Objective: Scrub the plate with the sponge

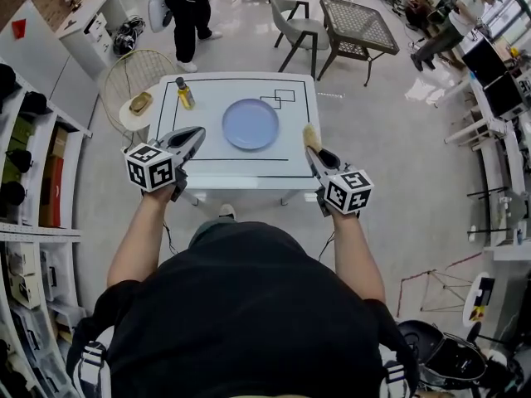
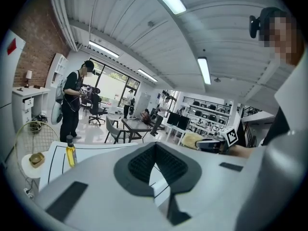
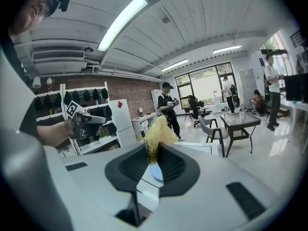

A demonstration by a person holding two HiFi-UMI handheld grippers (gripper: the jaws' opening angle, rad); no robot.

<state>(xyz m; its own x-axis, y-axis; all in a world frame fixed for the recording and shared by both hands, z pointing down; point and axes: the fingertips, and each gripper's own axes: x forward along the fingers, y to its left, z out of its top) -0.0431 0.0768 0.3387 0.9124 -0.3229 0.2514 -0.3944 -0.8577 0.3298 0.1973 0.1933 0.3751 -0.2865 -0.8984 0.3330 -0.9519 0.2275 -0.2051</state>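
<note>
Right, status. The right gripper (image 1: 314, 146) is clamped on the sponge (image 1: 310, 133). Its jaws pinch the lower end, so the yellow bulk sticks out past the tips, which leaves the working face free for the plate (image 1: 250, 123). The plate lies flat and bare in the middle of the table (image 1: 217, 166), inside the marked rectangle. The sponge hangs near the plate's right rim, apart from it with no contact, so I'd judge scrubbing hasn't started.

The left gripper (image 1: 196, 134) is fully closed with nothing in it, and it hovers just left of the plate without touching. My guess is it's placed there to steady the rim once the scrubbing loads come on.

What each view adds:
- **Head view:** it gives the layout. The grippers flank the plate, and the bottle (image 1: 184, 93) stands at the table's back-left, well apart from it. It can't show how the pads sit.
- **Right gripper view:** it shows the grip itself. The sponge is squeezed between the pads with its fibres fanning upward, and a sliver of blue plate shows through the gap below, so the aim is roughly on target.
- **Left gripper view:** it confirms the pads meet with nothing between them. It catches the bottle at left and the other gripper with the sponge at right. The plate isn't visible there, only bare tabletop with black lines past the tips.
</note>
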